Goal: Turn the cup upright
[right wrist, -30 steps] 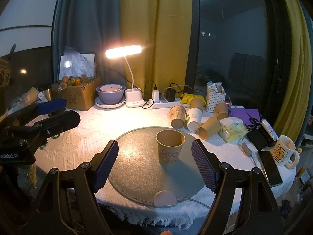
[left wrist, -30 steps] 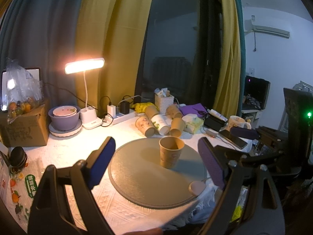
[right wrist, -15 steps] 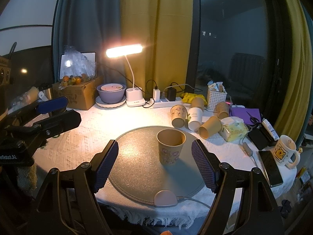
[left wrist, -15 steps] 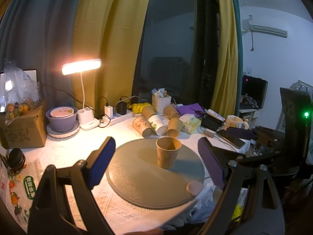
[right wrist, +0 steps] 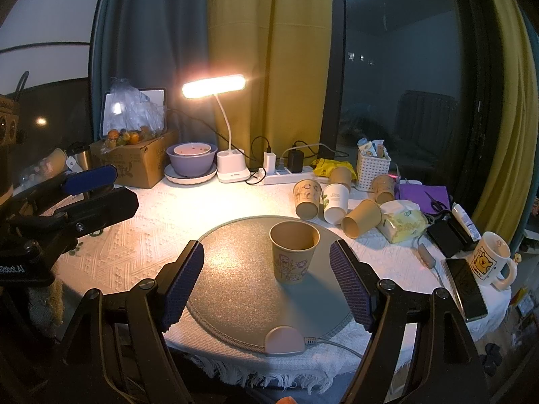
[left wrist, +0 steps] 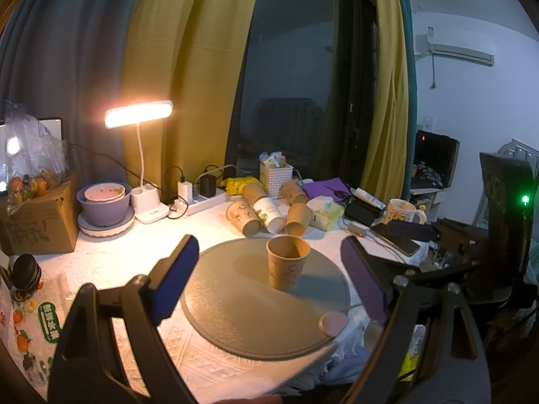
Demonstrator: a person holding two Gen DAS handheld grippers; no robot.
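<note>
While both hand-held grippers hang spread and empty, the cup stands upright on the round mat.

The bench (right wrist: 141, 235), under a white textured cloth, carries the grey round mat (right wrist: 235, 289) near its front edge, and the brown paper cup (right wrist: 293, 252) sits mouth-up toward the mat's back, apart from everything else. The left hand-held gripper (left wrist: 269, 279) and the right hand-held gripper (right wrist: 267, 281) each hold their jaws wide, short of the cup, touching nothing. Behind the mat several paper cups (right wrist: 331, 202) lie tipped over, perhaps five; a lit desk lamp (right wrist: 214, 86) stands farther back.
</note>
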